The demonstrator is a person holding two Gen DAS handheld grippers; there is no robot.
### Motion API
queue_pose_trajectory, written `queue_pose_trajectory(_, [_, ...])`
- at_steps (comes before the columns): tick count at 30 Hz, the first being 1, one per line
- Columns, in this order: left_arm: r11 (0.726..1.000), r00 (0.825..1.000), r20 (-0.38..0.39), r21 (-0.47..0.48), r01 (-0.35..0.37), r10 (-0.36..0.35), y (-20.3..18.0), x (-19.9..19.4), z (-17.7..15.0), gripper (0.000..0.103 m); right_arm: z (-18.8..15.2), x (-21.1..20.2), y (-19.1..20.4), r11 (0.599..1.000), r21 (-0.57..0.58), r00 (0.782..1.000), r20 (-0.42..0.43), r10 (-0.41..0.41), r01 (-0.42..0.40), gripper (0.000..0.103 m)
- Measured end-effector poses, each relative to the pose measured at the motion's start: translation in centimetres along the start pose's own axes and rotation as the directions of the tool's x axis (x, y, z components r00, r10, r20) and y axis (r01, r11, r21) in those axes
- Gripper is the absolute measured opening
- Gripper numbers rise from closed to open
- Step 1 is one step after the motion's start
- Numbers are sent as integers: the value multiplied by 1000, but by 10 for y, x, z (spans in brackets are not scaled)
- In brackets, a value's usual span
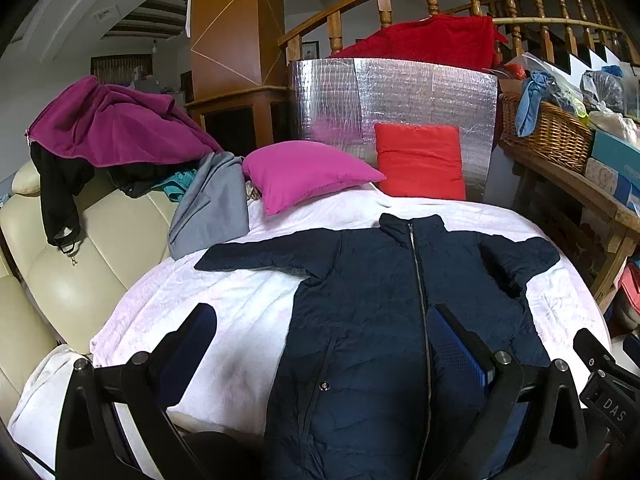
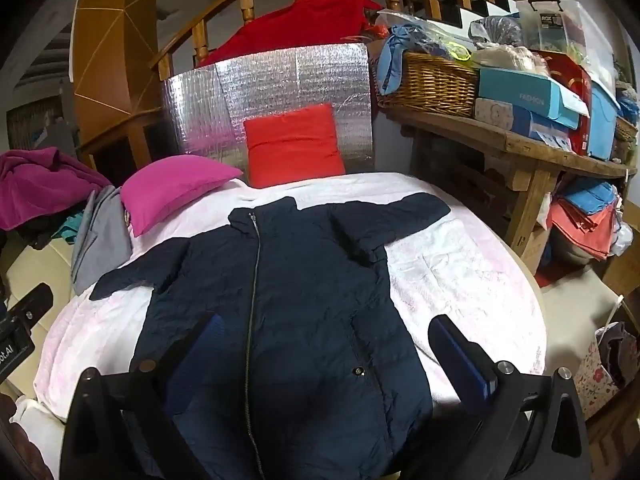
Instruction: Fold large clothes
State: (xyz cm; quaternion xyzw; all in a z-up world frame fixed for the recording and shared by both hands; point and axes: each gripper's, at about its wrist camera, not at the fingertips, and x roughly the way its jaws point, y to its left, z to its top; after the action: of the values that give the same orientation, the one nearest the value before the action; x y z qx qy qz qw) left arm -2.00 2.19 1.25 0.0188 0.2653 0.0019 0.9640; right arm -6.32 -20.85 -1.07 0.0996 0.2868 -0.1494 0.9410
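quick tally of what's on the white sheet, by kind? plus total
Jackets: 1, navy jacket, zipped, laid flat
Pillows: 2, magenta pillow, red pillow
Total: 3
Grey garment lies at the white sheet's edge, not counted.

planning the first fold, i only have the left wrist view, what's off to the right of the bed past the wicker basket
Observer: Blue boxes lie stacked on the wooden shelf beside the wicker basket.
Operator: anything under that shelf
Observer: Folded coral and blue cloths are piled below it.
Operator: and the jacket's right pocket
Observer: The navy jacket has a snap button at that pocket, between the right gripper and its open jaws.
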Motion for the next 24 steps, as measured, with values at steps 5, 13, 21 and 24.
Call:
queue_pose_trajectory(5, [1000,1000,-15,-2,-5,5,0,4,-1,103,-2,5,0,1000,5,1000,-17,3,-3,103])
queue_pose_trajectory(13, [1000,1000,-25,-1,-8,8,1,7,-3,103,-4,6,0,1000,7,1000,-22,4,-4,103])
queue_pose_trajectory(21, [1000,999,-34,-5,-10,10,2,9,-5,103,-5,10,0,1000,13,1000,-29,6,-6,103])
queue_pose_trajectory(24, [1000,999,-38,-8,-11,11,4,10,-6,103,-6,11,0,1000,13,999,-36,10,-9,103])
